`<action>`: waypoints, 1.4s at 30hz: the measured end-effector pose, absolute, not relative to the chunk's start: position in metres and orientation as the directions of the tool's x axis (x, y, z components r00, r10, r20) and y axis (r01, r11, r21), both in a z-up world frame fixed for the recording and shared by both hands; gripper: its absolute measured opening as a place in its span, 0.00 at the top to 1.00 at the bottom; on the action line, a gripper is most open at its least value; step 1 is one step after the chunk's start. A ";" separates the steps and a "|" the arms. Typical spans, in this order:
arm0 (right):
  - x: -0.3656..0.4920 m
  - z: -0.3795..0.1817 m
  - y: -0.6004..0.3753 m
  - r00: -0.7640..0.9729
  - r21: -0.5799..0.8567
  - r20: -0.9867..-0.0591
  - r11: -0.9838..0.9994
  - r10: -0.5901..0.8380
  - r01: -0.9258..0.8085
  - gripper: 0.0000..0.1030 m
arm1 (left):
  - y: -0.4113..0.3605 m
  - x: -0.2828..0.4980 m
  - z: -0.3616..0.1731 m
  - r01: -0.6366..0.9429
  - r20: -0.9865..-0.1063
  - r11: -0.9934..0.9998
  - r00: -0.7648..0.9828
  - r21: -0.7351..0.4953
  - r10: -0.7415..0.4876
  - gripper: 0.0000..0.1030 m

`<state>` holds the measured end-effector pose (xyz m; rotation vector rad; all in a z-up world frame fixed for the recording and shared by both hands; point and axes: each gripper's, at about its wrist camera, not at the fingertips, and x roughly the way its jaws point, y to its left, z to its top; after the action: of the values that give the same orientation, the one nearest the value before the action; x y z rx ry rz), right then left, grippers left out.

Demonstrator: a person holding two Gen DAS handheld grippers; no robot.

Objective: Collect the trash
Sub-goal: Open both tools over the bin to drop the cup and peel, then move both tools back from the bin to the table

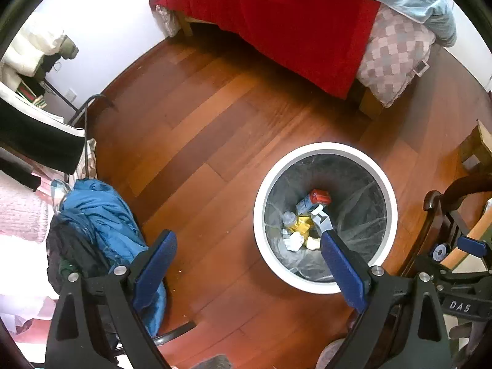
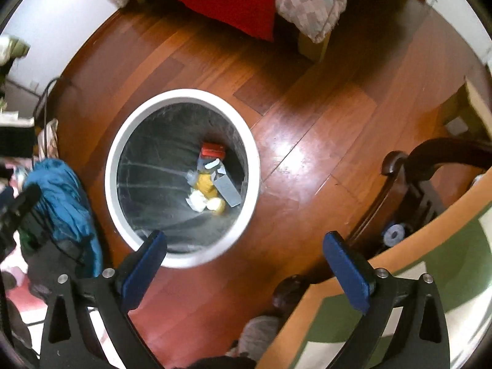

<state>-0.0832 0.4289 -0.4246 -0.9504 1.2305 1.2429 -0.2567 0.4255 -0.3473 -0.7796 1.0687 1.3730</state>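
A white round trash bin [image 1: 261,196] [image 2: 112,160] with a clear liner stands on the wooden floor. Inside lie a red-topped carton [image 1: 319,197] [image 2: 212,150], a small plastic bottle [image 1: 289,217], yellow packaging [image 1: 303,224] [image 2: 206,183], a grey flat piece [image 2: 227,190] and crumpled white paper [image 1: 293,241] [image 2: 196,200]. My left gripper [image 1: 247,259] hangs open above the floor, its right finger over the bin's near side. My right gripper [image 2: 246,259] is open too, its left finger over the bin's near rim. Nothing sits between either pair of fingers.
A bed with a red cover [image 1: 276,24] and a checked pillow [image 1: 396,52] lies beyond the bin. A blue jacket [image 1: 104,215] [image 2: 64,196] is draped on a chair at left. A dark wooden chair [image 2: 430,160] and table edge [image 2: 384,264] stand at right.
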 end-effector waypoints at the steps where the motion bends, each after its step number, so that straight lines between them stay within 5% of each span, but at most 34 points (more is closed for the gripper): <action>1: -0.086 -0.421 0.426 -0.077 0.097 -0.985 0.124 0.154 -0.988 0.00 | 0.423 -0.257 -0.344 -0.985 -0.920 0.089 -0.106 0.150 0.378 0.07; 28: -0.095 -0.255 0.302 -0.144 0.190 -0.914 0.086 0.379 -0.978 0.00 | 0.309 -0.259 -0.210 -0.991 -0.836 0.113 0.003 0.071 0.549 0.07; 42: -0.070 -0.166 0.210 -0.297 0.398 -0.786 0.075 0.542 -0.914 0.00 | 0.245 -0.233 -0.152 -0.981 -0.781 0.189 0.093 0.032 0.618 0.07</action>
<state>-0.0697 0.2096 -0.1658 -0.4622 1.1179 1.5351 -0.2332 0.2449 -0.1516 -0.5916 0.7681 1.2946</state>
